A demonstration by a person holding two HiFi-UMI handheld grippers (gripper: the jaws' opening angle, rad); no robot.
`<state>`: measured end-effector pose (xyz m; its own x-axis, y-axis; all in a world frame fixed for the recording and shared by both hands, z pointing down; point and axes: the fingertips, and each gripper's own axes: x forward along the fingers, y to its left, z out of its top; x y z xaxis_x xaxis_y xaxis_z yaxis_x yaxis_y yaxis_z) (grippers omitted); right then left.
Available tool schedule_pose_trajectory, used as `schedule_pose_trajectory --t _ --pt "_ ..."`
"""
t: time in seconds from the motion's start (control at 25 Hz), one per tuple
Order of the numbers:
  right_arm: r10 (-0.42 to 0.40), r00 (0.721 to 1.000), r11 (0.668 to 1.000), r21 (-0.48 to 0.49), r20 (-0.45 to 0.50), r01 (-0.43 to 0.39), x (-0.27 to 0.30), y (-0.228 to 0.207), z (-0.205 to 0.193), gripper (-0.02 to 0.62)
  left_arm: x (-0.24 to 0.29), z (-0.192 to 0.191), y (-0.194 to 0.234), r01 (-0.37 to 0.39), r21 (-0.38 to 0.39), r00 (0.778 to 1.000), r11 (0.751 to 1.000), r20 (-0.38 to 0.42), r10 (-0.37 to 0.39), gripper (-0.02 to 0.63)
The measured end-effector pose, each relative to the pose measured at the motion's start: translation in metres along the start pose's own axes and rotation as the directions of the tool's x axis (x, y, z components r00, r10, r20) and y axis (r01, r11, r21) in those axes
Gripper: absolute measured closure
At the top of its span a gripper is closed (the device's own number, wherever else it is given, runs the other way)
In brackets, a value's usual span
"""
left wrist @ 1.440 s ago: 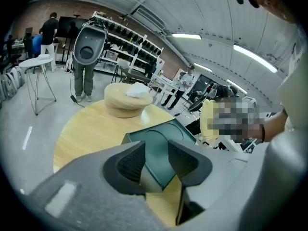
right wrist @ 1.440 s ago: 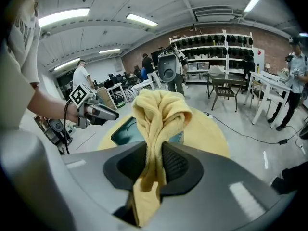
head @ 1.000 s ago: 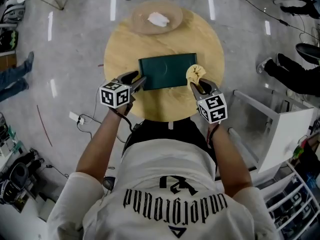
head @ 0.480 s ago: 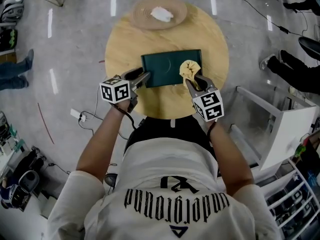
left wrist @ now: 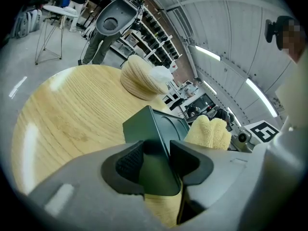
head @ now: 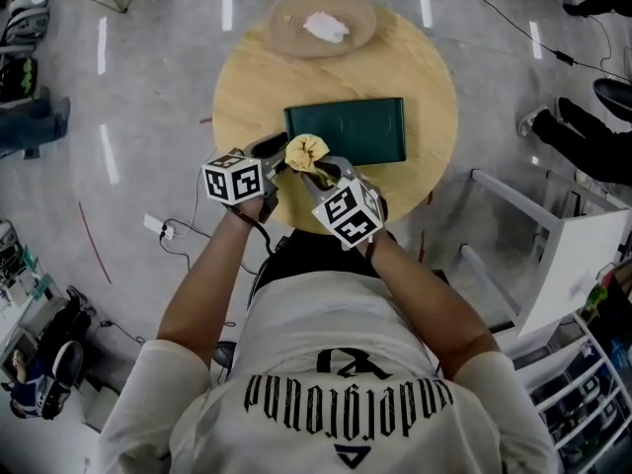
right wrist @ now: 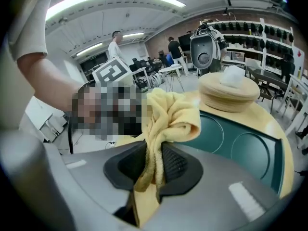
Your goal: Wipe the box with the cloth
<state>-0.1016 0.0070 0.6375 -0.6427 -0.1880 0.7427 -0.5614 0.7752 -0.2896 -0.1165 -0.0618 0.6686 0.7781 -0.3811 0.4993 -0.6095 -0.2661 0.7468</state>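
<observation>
A round wooden table [head: 257, 77] fills the head view, with the person standing at its 6 o'clock edge. The dark green box [head: 360, 126] lies flat just toward 6 o'clock from the table's middle, its long sides running from 9 to 3 o'clock. At the 12 o'clock rim sits a shallow woven dish [head: 286, 30] with a white crumpled wad [head: 326, 28] in it, well apart from the box. The left gripper [left wrist: 155, 162] reaches in from about 8 o'clock. Its jaws have just been closing and stand fairly wide on either side of the box's corner at 8 o'clock, with the pads against it. The right gripper [right wrist: 155, 165] comes in from 6 o'clock, just beside the left one, its jaws narrow and pinching the yellow cloth [head: 306, 151]. The cloth bunches up out of the pads and sits at that same 8 o'clock corner of the box, touching its top edge. Both marker cubes face up toward the camera.
</observation>
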Motion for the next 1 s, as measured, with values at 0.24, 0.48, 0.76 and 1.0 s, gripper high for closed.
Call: schedule_pose_trajectory --t 0.24,0.48,0.76,1.0 --pt "-0.006 1.0 0.999 0.033 -0.013 0.007 -0.013 -0.013 -0.01 0.515 0.004 -0.002 -0.004 0.002 0.045 1.0 0.999 -0.027 -0.001 0.417" --pt "-0.101 0.994 0.99 0.094 -0.031 0.103 -0.053 -0.06 -0.036 0.514 0.001 -0.001 -0.003 -0.001 0.07 0.999 0.998 -0.035 0.003 0.416" --pt "-0.198 0.977 0.966 0.153 -0.084 0.209 -0.098 -0.113 -0.065 0.514 0.0 0.0 -0.002 0.005 0.084 0.998 0.996 -0.056 0.0 0.413" --pt "-0.212 0.969 0.969 0.102 -0.125 0.225 -0.109 -0.131 -0.071 0.514 0.003 -0.001 -0.002 0.004 0.098 0.997 0.995 -0.079 0.003 0.413"
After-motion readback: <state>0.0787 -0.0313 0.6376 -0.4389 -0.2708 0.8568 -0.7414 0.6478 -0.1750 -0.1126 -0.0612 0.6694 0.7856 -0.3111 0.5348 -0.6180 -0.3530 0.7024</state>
